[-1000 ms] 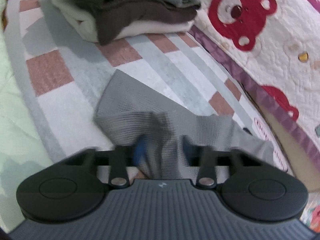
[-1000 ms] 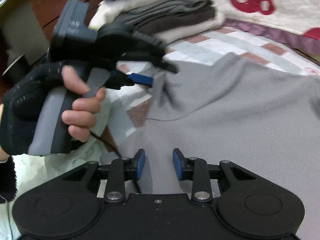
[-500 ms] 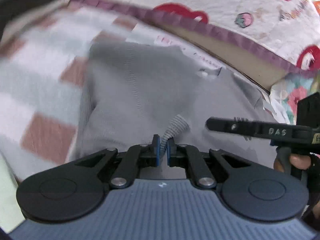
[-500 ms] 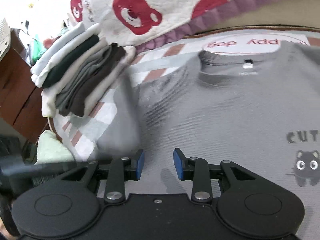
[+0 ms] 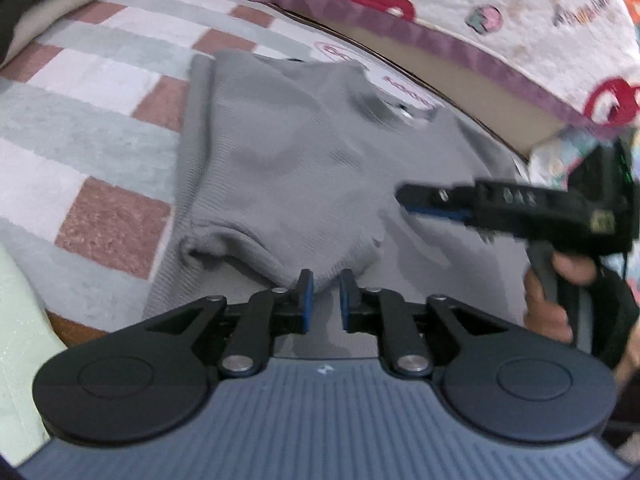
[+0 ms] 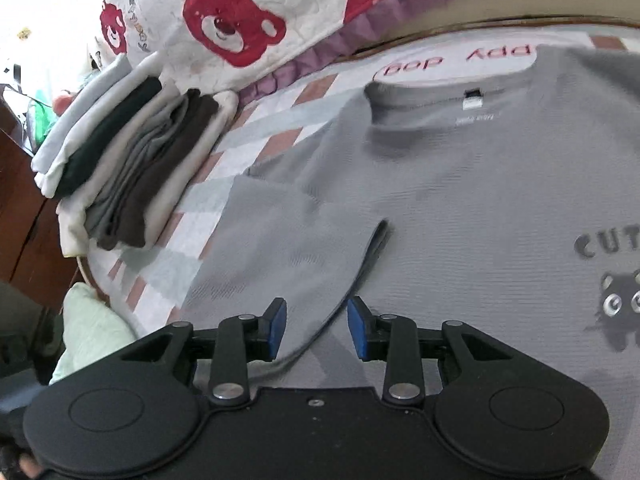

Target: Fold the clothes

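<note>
A grey T-shirt (image 6: 480, 200) with a cat print lies flat on a checked mat (image 5: 100, 112), neck toward the quilt. Its left sleeve (image 6: 288, 240) is folded in over the body. My left gripper (image 5: 323, 300) hovers at the sleeve's cuff (image 5: 320, 276). Its jaws are opening, the cuff edge sits at the tips, and the pads do not press it. My right gripper (image 6: 316, 326) is open and widening slightly just above the sleeve's hem, holding nothing. In the left wrist view the right gripper (image 5: 404, 200) reaches in from the right over the shirt's chest.
A stack of folded clothes (image 6: 132, 168) stands on the mat left of the shirt. A white quilt with red bears (image 6: 232, 32) borders the far side. A pale green cloth (image 6: 92, 332) lies at the near left edge. A hand (image 5: 560, 292) grips the right tool.
My left gripper carried the sleeve across onto the shirt's body, then its jaws parted and let the cuff go. My right gripper swung over the shirt and settled near the sleeve's hem.
</note>
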Tool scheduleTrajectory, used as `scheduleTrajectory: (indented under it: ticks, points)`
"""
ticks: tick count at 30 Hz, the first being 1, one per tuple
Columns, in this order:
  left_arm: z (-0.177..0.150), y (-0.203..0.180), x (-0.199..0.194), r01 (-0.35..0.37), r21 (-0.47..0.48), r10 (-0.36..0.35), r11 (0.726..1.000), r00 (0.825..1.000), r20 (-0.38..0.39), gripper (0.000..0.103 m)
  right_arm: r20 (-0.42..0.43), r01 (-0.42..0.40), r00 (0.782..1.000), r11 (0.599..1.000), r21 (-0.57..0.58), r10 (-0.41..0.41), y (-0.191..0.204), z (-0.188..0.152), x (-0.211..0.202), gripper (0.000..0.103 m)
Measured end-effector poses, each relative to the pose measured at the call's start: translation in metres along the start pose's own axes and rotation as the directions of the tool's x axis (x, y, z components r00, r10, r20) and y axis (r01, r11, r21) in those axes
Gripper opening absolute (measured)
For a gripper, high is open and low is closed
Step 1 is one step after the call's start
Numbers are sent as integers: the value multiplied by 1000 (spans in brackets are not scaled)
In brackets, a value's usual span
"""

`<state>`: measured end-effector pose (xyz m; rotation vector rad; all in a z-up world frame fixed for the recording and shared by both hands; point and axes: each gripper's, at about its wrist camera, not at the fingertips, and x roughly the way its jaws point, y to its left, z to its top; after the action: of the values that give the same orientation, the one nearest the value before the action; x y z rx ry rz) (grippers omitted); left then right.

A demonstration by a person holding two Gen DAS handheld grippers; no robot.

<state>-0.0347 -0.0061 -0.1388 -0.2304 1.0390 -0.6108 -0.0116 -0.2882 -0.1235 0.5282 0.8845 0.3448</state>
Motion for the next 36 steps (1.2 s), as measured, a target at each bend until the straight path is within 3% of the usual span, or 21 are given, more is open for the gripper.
scheduleTrajectory:
  ticks: [3,6,9,12,14,16,18,21,24,28,31,34,36]
  points:
    - [-2,-7,-2,-55,75,62,996,994,-87,28,-11,8,1000,984,-180,-10,18,4,-4,52]
    - [0,-6,-20,-118,89,118,989,993,-4,29,-50,23,998,942,-334,-42,37,5,-4,52]
    - [6,-6,-35,-206,115,194,972,975,105,36,-59,63,994,944,-325,-87,32,9,3,52]
    - [11,-2,-31,-263,164,247,951,963,109,45,-37,130,989,959,-250,-143,17,14,15,52]
    - [16,6,-17,-285,178,285,942,958,22,48,-41,177,980,948,-266,-195,14,20,23,52]
    - [16,14,-3,-320,185,336,929,940,-62,48,-52,207,970,921,-331,-236,17,28,29,52]
    - [12,22,2,-350,183,368,919,927,-76,49,-49,206,967,879,-430,-250,26,35,28,52]
    - [13,35,-7,-358,79,362,931,931,-54,47,-56,127,982,850,-512,-180,36,44,28,52]
    - [16,39,-17,-319,15,319,948,948,-3,47,-70,87,987,846,-526,-145,45,50,35,52]
    - [23,30,-32,-208,19,205,978,973,107,49,-104,-22,994,880,-475,-31,68,73,60,52]
    - [35,32,-27,-188,26,184,982,977,109,50,-157,-99,987,881,-462,29,90,98,92,56]
    - [42,34,-19,-206,64,199,976,975,103,50,-213,-91,977,884,-459,-10,106,122,127,58]
    - [44,36,-14,-192,87,181,978,976,117,50,-271,-89,962,909,-408,-28,110,136,149,58]
